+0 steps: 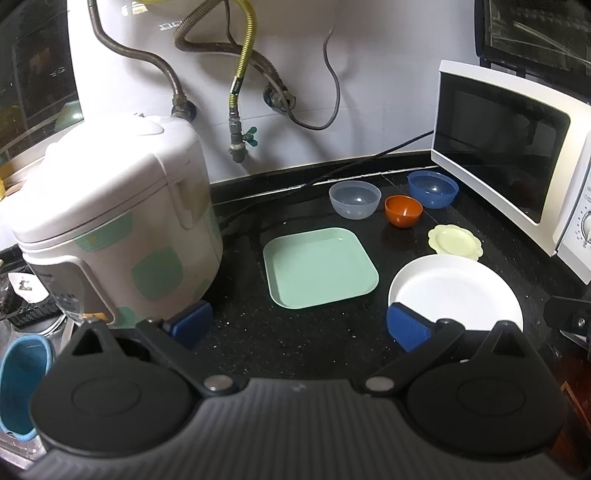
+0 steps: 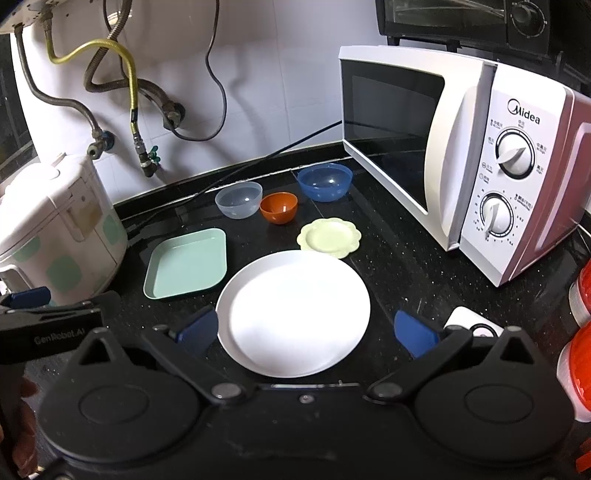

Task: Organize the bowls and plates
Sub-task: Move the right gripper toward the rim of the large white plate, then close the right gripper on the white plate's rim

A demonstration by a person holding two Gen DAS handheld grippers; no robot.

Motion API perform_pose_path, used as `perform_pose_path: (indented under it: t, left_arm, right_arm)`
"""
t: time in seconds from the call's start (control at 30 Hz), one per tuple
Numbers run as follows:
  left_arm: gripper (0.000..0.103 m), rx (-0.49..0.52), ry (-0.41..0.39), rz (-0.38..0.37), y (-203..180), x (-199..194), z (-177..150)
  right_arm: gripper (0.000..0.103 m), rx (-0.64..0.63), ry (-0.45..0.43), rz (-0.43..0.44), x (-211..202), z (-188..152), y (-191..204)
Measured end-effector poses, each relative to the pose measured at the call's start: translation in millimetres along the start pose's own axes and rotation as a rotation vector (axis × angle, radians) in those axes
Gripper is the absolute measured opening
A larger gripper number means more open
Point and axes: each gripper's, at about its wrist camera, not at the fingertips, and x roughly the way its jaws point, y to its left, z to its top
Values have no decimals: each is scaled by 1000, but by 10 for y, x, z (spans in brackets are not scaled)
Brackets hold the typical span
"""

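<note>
**Plates and bowls spread over the black counter, both claws released**

Six dishes lie separately on the black speckled countertop (image 2: 406,266), none stacked. Nearest the cameras is the round white plate (image 2: 293,312), lying flat. Just behind its far rim sits the small pale-yellow scalloped plate (image 2: 328,237), close to it; whether the two rims touch cannot be told. To the left of the white plate, apart from it, lies the mint-green square plate (image 2: 186,264), its raised rim showing all round.

Farther back three bowls stand upright in a loose row near the wall: the translucent grey-blue bowl (image 2: 239,199) on the left, the small orange bowl (image 2: 279,208) just beside it in the middle, and the blue bowl (image 2: 324,182) on the right, nearest the microwave.

The right gripper (image 2: 308,330) hangs over the near part of the white plate with its jaws spread wide, one blue pad to each side of the plate, holding nothing. The left gripper (image 1: 297,326) is likewise spread wide and empty, over bare counter in front of the green plate; its right pad (image 1: 408,325) overlaps the near-left rim of the white plate in the left wrist view.

A white rice cooker (image 1: 114,225) with green squares stands left of the green plate. A white Midea microwave (image 2: 454,155) stands at the right, with a black toaster oven (image 2: 461,18) on top. Metal hoses (image 2: 110,74) and a cable hang on the white wall behind.
</note>
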Motion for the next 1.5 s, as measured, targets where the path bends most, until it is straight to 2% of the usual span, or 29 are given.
perform_pose_path:
  t: [1.03, 1.33, 1.4, 1.5]
  left_arm:
    - [103, 10, 18, -23, -129, 90, 20]
    - [103, 23, 34, -45, -231, 217, 66]
    - [103, 23, 31, -61, -272, 272, 74]
    - [103, 24, 44, -86, -332, 385, 72]
  right_arm:
    - [103, 15, 40, -5, 117, -14, -43]
    - [103, 10, 15, -4, 144, -32, -113]
    - [103, -6, -10, 1, 156, -58, -152]
    - [103, -66, 6, -20, 251, -61, -207]
